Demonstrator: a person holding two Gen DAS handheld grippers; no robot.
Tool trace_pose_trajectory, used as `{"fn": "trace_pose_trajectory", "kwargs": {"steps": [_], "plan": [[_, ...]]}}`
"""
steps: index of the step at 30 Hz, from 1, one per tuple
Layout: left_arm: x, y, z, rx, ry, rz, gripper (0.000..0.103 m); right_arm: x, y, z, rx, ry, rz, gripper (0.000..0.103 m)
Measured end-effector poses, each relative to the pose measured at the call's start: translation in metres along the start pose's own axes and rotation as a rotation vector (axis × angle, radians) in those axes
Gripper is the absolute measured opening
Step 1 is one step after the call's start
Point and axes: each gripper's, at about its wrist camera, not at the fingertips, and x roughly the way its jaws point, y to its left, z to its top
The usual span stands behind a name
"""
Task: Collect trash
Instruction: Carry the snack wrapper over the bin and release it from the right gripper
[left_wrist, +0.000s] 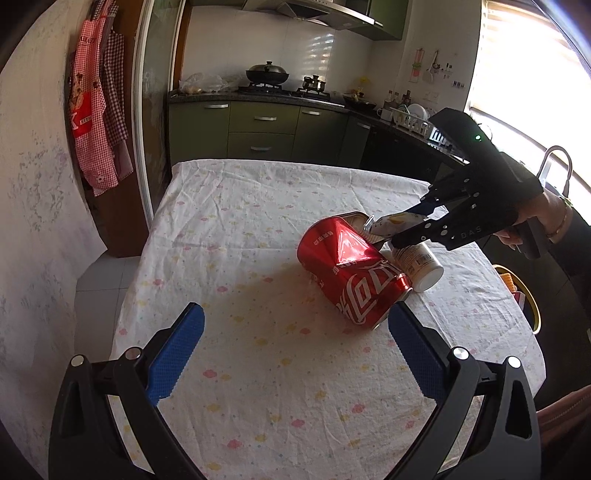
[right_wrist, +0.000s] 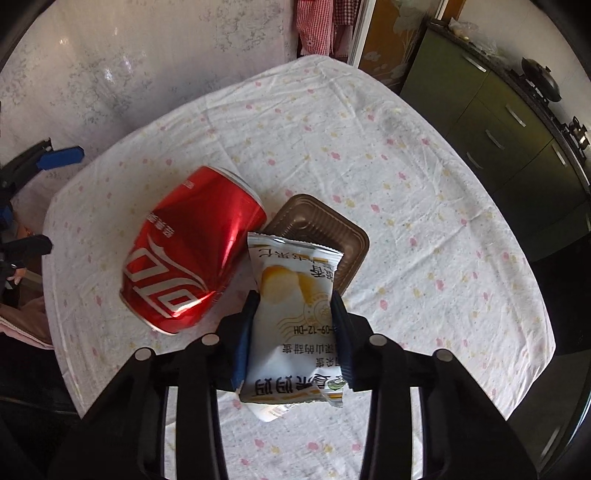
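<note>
Left wrist view first: my left gripper (left_wrist: 295, 334) hangs over the floral tablecloth (left_wrist: 236, 229) with its blue pads (left_wrist: 176, 356) spread wide and nothing between them. Just beyond the right-hand pad lies the dented red cola can (left_wrist: 351, 269) on its side. Behind and touching it I see a small white bottle (left_wrist: 421, 262), also on its side, and the edge of a brown plastic tray (left_wrist: 352, 218). Further right, my right gripper (left_wrist: 391, 230) pinches a white snack wrapper (left_wrist: 393, 223) above the can. At the far right, off the table's edge, sits a yellow-rimmed bin (left_wrist: 532, 302). From the right wrist, I see the wrapper clamped between both fingers, with the can to its left and the tray beyond it.
</note>
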Motion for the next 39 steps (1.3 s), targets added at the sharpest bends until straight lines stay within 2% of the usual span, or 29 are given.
{"fn": "trace_pose_trajectory", "kwargs": {"steps": [6, 9, 14, 17, 22, 28, 35, 36, 38, 39], "plan": [[-0.004, -0.005, -0.002, 0.011, -0.009, -0.001, 0.098, -0.032, 0.002, -0.012, 0.059, -0.09, -0.007, 0.037], [-0.005, -0.01, -0.003, 0.017, -0.007, -0.007, 0.098, -0.055, 0.006, -0.026, 0.084, -0.138, -0.041, 0.037], [-0.007, -0.02, -0.004, 0.032, -0.007, -0.032, 0.098, -0.099, 0.008, -0.071, 0.16, -0.207, -0.12, 0.037], [-0.008, -0.031, -0.005, 0.053, -0.006, -0.045, 0.098, -0.121, -0.003, -0.116, 0.257, -0.226, -0.201, 0.037], [-0.007, -0.049, -0.004, 0.076, -0.002, -0.066, 0.098, -0.137, -0.031, -0.199, 0.459, -0.205, -0.344, 0.037], [-0.005, -0.077, -0.002, 0.121, 0.009, -0.09, 0.098, -0.131, -0.066, -0.301, 0.723, -0.132, -0.512, 0.037], [-0.004, -0.11, -0.001, 0.19, 0.021, -0.103, 0.098, -0.103, -0.087, -0.374, 0.904, -0.06, -0.633, 0.038], [-0.004, -0.113, 0.0, 0.195, 0.022, -0.105, 0.098, -0.1, -0.089, -0.381, 0.921, -0.053, -0.642, 0.04], [-0.003, -0.115, 0.0, 0.197, 0.025, -0.112, 0.098, -0.095, -0.096, -0.39, 0.951, -0.056, -0.643, 0.058], [-0.003, -0.116, 0.001, 0.196, 0.027, -0.114, 0.098, -0.095, -0.097, -0.395, 0.964, -0.06, -0.652, 0.058]]}}
